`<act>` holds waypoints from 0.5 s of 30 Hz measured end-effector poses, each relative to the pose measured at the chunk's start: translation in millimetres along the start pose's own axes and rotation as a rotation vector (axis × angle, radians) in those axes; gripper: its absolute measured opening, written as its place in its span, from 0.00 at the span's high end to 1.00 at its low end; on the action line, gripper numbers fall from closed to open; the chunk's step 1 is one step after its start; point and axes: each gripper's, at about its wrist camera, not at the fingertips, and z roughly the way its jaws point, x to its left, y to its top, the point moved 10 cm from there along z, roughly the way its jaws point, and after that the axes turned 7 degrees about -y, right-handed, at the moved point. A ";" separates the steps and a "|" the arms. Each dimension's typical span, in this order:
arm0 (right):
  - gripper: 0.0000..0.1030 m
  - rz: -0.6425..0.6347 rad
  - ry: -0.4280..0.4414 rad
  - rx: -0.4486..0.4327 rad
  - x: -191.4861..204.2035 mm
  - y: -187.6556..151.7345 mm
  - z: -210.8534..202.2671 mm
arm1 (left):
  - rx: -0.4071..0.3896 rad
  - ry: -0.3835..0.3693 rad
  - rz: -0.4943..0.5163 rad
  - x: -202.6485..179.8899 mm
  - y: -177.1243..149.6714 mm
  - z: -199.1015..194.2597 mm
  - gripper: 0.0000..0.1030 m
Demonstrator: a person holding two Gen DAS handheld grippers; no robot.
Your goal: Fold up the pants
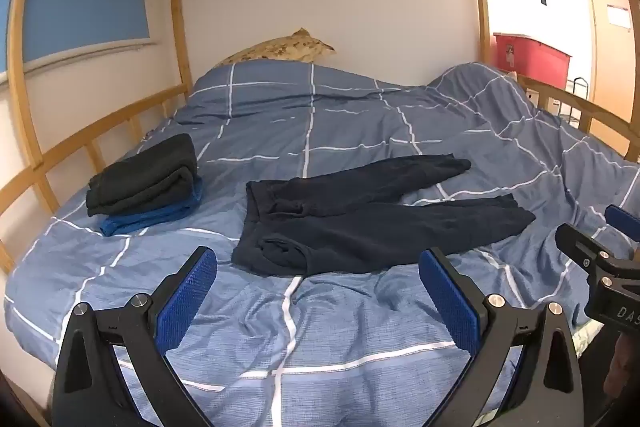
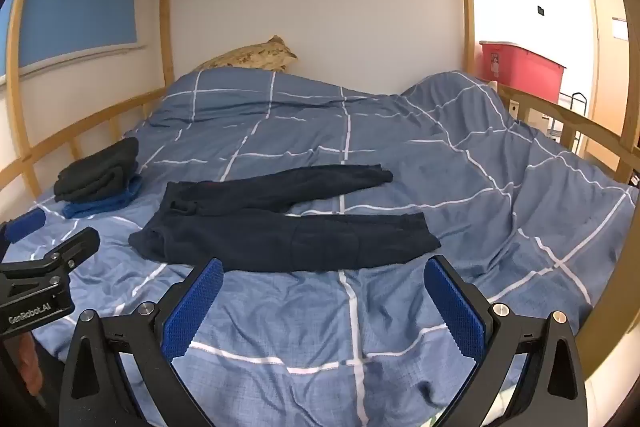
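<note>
A pair of dark navy pants [image 1: 372, 219] is spread flat on the blue checked duvet [image 1: 320, 327], waistband at 9 o'clock, both legs run out toward 3 o'clock and slightly parted. At 10 o'clock from the waistband, a folded stack of dark and blue clothes [image 1: 144, 183] is seen near the wooden bed rail [image 1: 80, 143]. The left gripper [image 1: 318, 299] is held above the duvet just short of the pants, jaws spread wide, nothing gripped. The right gripper [image 2: 324, 307] is likewise spread wide and empty, nearer the leg ends. A patterned pillow [image 2: 252, 57] is seen at 12 o'clock.
</note>
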 end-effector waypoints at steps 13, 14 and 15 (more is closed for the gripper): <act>0.01 0.009 0.001 -0.015 1.1 4.4 -5.4 | -0.032 -0.016 -0.008 -3.8 3.7 -9.1 0.00; 0.01 0.010 0.005 -0.016 0.6 4.5 -5.8 | -0.032 -0.018 -0.010 -4.0 3.7 -9.6 0.00; 0.01 0.011 0.005 -0.017 0.7 4.6 -5.8 | -0.033 -0.023 -0.012 -4.1 3.6 -10.0 0.00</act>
